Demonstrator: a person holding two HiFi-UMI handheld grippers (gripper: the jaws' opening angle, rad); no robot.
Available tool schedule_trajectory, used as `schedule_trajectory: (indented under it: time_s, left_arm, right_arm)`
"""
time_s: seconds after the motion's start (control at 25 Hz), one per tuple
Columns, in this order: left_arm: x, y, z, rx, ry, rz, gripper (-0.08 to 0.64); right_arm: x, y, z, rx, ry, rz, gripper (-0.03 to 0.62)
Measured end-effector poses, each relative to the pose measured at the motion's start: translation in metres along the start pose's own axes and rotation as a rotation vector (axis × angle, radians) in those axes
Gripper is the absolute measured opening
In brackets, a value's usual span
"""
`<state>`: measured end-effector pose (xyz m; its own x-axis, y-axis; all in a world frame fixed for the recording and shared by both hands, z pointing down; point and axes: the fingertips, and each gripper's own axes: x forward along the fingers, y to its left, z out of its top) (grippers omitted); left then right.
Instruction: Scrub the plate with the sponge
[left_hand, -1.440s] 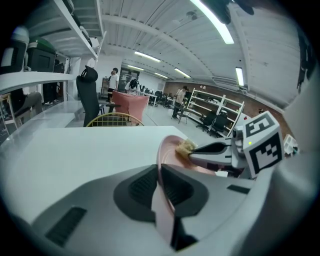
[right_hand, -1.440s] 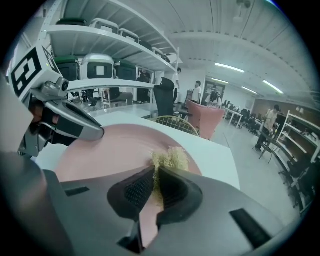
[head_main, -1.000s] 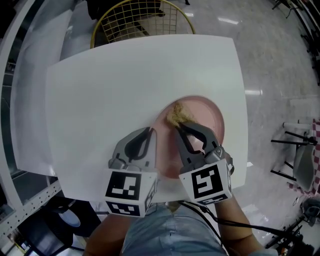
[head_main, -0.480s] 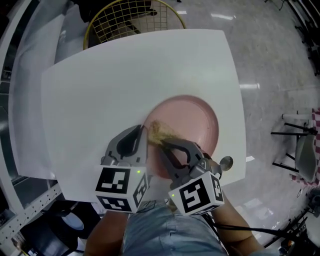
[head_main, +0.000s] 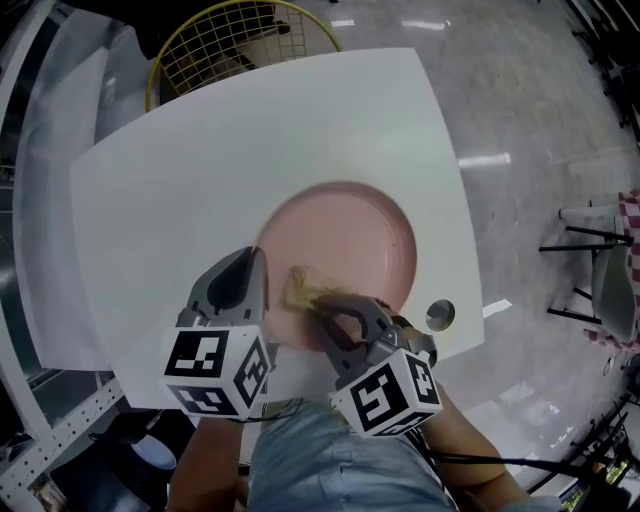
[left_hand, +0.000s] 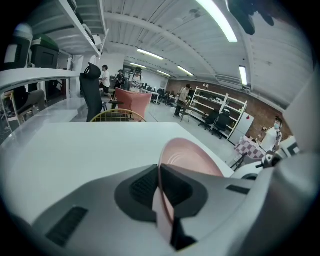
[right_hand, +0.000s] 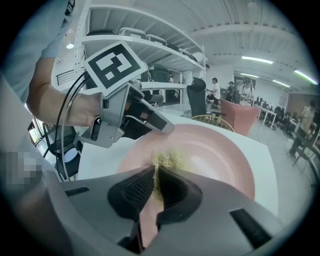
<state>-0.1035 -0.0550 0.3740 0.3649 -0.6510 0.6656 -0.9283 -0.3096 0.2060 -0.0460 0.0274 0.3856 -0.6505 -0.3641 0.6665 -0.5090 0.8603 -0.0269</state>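
A pink plate (head_main: 345, 240) lies on the white table (head_main: 190, 170) near its front edge. My left gripper (head_main: 256, 262) is shut on the plate's near-left rim; in the left gripper view the rim (left_hand: 161, 180) runs between the jaws, with the plate (left_hand: 192, 157) beyond. My right gripper (head_main: 312, 298) is shut on a yellowish sponge (head_main: 297, 286), which presses on the plate's near-left part, close to the left gripper. In the right gripper view the sponge (right_hand: 168, 161) sticks out of the jaws onto the plate (right_hand: 220, 155), and the left gripper (right_hand: 150, 119) holds the rim just beyond it.
A yellow wire basket chair (head_main: 225, 40) stands beyond the table's far edge. A small round grey thing (head_main: 438, 315) shows at the table's front right edge. Chairs (head_main: 600, 290) stand on the shiny floor at the right.
The right gripper has dragged the sponge from the plate's far part across to its near-left part, next to the left gripper. The left gripper keeps its hold on the rim.
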Motion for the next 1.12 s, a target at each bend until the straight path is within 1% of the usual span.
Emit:
schedule_trajectory:
  time_s: [0.24,0.52,0.8,1.12]
  left_arm:
    - [0.0,-0.003,0.003,0.013,-0.001,0.013,0.023]
    - [0.0,-0.007,0.007,0.037,0.008,0.021,0.023]
    - [0.001,-0.013,0.01,0.044,0.01,0.015,0.023]
    - [0.003,-0.014,0.01,0.047,0.015,-0.002,0.025]
  right_arm:
    - [-0.015,-0.008,-0.024,0.05,0.033,-0.033,0.033]
    - [-0.032,-0.043,-0.047,0.144,0.061,-0.14,0.033]
    - [-0.037,-0.082,-0.05,0.202,0.074,-0.238,0.033]
    - [-0.032,-0.11,-0.045,0.234,0.079,-0.298,0.034]
